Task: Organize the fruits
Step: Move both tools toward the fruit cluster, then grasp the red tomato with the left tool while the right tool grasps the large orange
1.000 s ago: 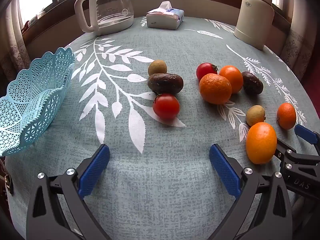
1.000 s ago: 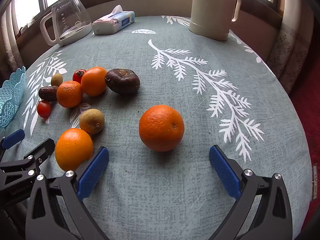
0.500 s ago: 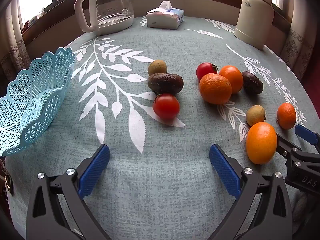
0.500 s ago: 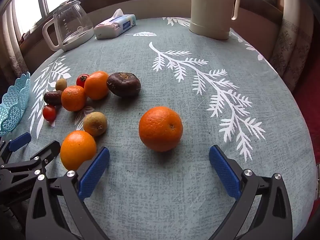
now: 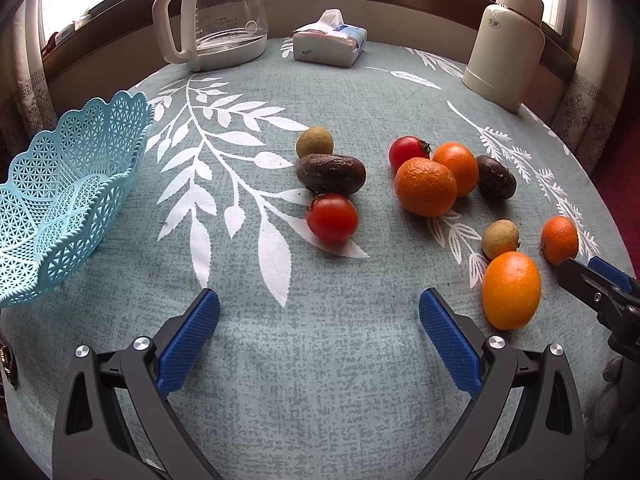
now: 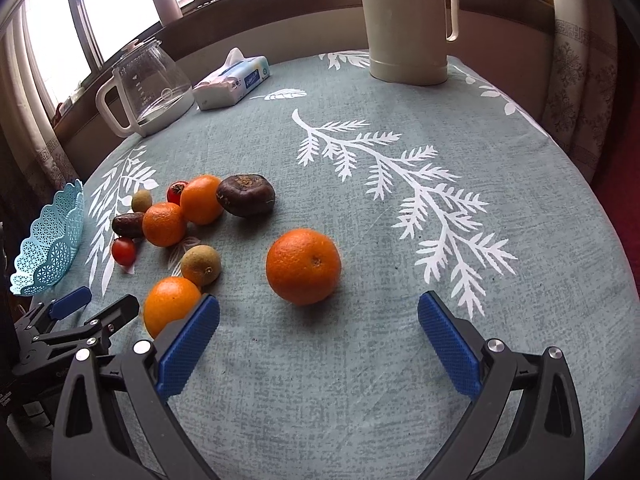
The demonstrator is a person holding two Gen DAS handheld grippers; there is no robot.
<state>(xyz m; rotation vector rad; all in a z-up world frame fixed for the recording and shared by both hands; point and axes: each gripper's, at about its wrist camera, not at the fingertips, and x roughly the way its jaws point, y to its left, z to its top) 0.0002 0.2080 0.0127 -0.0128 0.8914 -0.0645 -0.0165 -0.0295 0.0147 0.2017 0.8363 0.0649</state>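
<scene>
- Since a second ago the right gripper has drawn back and risen slightly: the lone orange sits farther up its view, and more window shows. The left gripper holds its place.
- Right gripper: fingers spread wide, empty, the lone orange just ahead of the gap, apart from both pads.
- Left gripper: fingers spread wide, empty, over bare cloth.
- Only the left view shows the blue lattice basket in full, empty, at the table's left edge; the right view catches only a slice of it.
- Only the right view shows the lone orange's stem scar, turned toward the camera's right.
- Left view: an oval orange stands near the right fingers' tips, long axis roughly away from the camera; a dark oblong fruit lies crosswise, touching a tomato.
- Remaining fruit is clustered mid-table, well apart from the basket.
- Table: round, grey-green cloth with white leaf print. A glass kettle, tissue pack and cream flask stand along the far edge, below windows.
</scene>
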